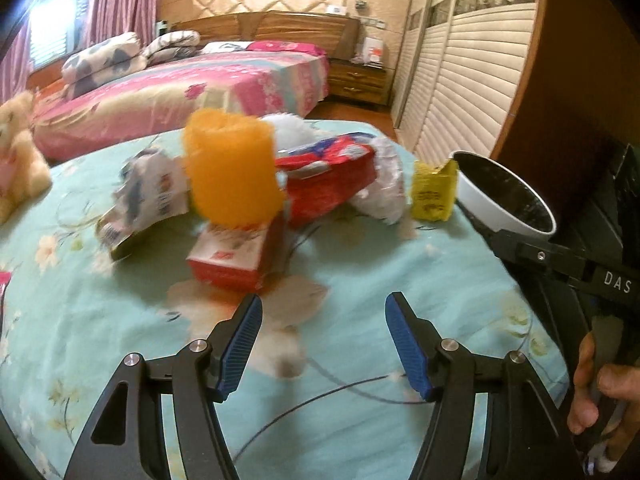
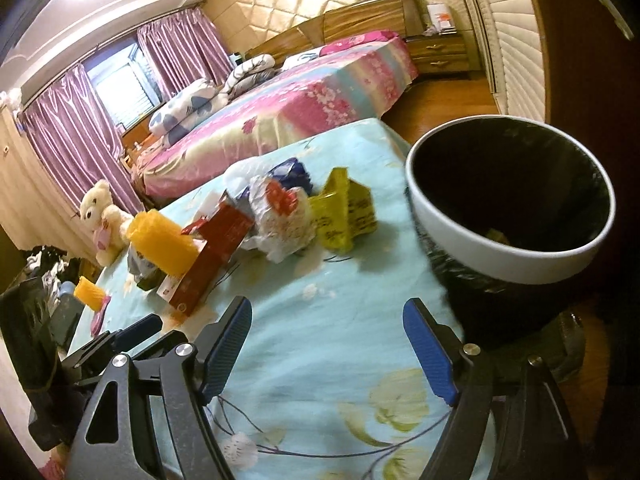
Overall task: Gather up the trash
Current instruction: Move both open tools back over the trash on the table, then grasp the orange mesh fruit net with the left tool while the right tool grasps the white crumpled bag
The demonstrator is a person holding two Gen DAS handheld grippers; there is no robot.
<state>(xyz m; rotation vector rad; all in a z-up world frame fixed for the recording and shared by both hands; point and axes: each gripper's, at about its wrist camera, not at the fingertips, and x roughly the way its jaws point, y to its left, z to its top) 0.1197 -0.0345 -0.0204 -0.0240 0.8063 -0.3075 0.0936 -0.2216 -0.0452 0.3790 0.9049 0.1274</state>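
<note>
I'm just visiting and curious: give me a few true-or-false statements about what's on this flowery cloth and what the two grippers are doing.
1. The left gripper holds the red cardboard box. False: nothing is between its jaws.
2. The white-rimmed bin with a black liner stands at the table's edge. True.
3. The crumpled yellow wrapper lies inside the bin. False: it lies on the light blue floral cloth.
4. The right gripper is empty. True.
5. A cream teddy bear is in view. True.

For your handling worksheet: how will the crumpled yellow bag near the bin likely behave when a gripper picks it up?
The yellow bag looks thin and creased, so it is probably floppy and would crush between pads. It seems light for its size. Standing loosely on soft cloth, it may topple or slide if nudged.
</note>
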